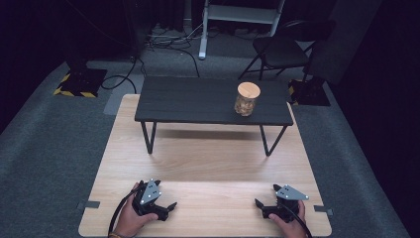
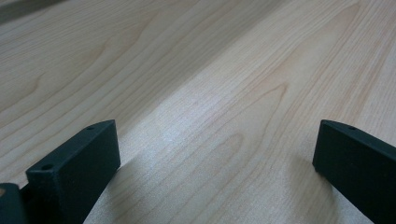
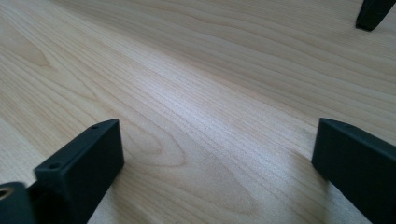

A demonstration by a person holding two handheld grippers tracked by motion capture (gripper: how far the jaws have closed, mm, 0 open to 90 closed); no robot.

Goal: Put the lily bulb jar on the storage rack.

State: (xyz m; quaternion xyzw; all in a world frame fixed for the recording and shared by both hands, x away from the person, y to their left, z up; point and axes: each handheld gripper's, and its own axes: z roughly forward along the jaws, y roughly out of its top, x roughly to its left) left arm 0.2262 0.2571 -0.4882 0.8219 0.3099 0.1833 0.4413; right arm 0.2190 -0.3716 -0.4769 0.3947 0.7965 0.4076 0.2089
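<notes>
A glass jar (image 1: 246, 99) with a round wooden lid and brownish contents stands upright on the right part of a small black raised table (image 1: 198, 101). Near the front edge of the wooden tabletop (image 1: 208, 163), my left gripper (image 1: 167, 208) rests in a hand at the left. It is open, and between its fingers (image 2: 74, 163) lies bare wood. At the right, my right gripper (image 1: 260, 206) rests in the other hand. It too is open, with bare wood between its fingers (image 3: 81, 165). Both grippers are far from the jar.
The black table's thin legs (image 1: 148, 138) stand on the wood; one leg foot (image 3: 372, 13) appears in the right gripper view. Behind the table are a folding chair (image 1: 282, 49), cables on grey carpet, and a white stand.
</notes>
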